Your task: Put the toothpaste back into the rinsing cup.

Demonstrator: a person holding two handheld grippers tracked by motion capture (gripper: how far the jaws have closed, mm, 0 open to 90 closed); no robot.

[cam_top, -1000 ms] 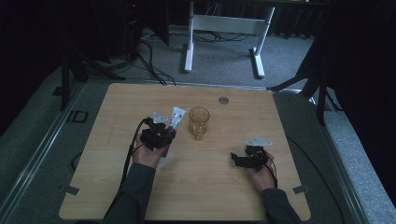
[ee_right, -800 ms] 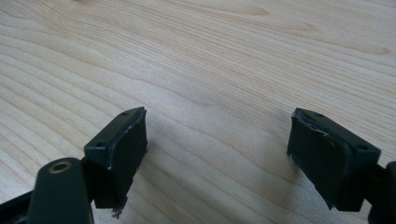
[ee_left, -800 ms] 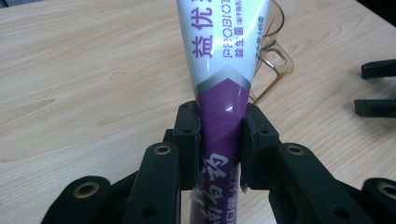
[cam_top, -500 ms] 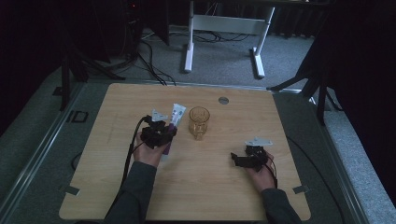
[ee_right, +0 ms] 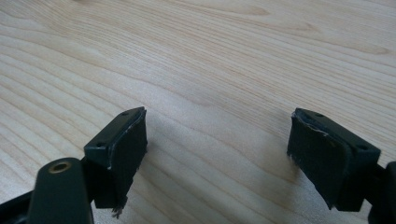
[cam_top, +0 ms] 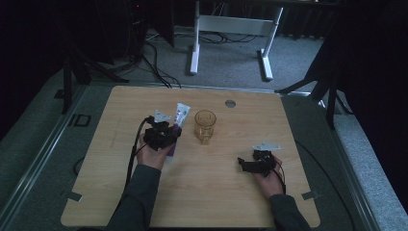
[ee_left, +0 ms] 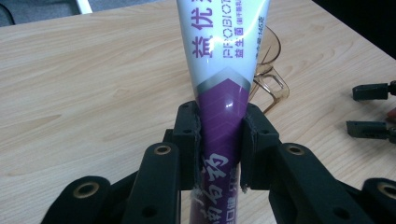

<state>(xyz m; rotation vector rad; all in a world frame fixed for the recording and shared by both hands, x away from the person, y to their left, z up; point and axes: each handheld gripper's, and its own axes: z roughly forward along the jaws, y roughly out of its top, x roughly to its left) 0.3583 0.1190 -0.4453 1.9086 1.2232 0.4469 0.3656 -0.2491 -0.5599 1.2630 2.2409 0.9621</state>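
Note:
A white and purple toothpaste tube (ee_left: 224,70) stands between the jaws of my left gripper (ee_left: 219,140), which is shut on its purple lower part. From above, the tube (cam_top: 180,118) leans up and away from the left gripper (cam_top: 166,134), just left of an amber glass cup (cam_top: 205,126). The cup's rim and handle (ee_left: 271,79) show behind the tube in the left gripper view. My right gripper (cam_top: 246,164) rests low at the table's right front, jaws wide open over bare wood (ee_right: 217,140) with nothing between them.
The wooden table (cam_top: 120,192) has a round grommet (cam_top: 230,103) near its far edge. A white desk frame (cam_top: 231,38) and cables lie on the floor beyond. Dark stands flank the table. The right gripper's jaw tips (ee_left: 373,109) show at the far right of the left gripper view.

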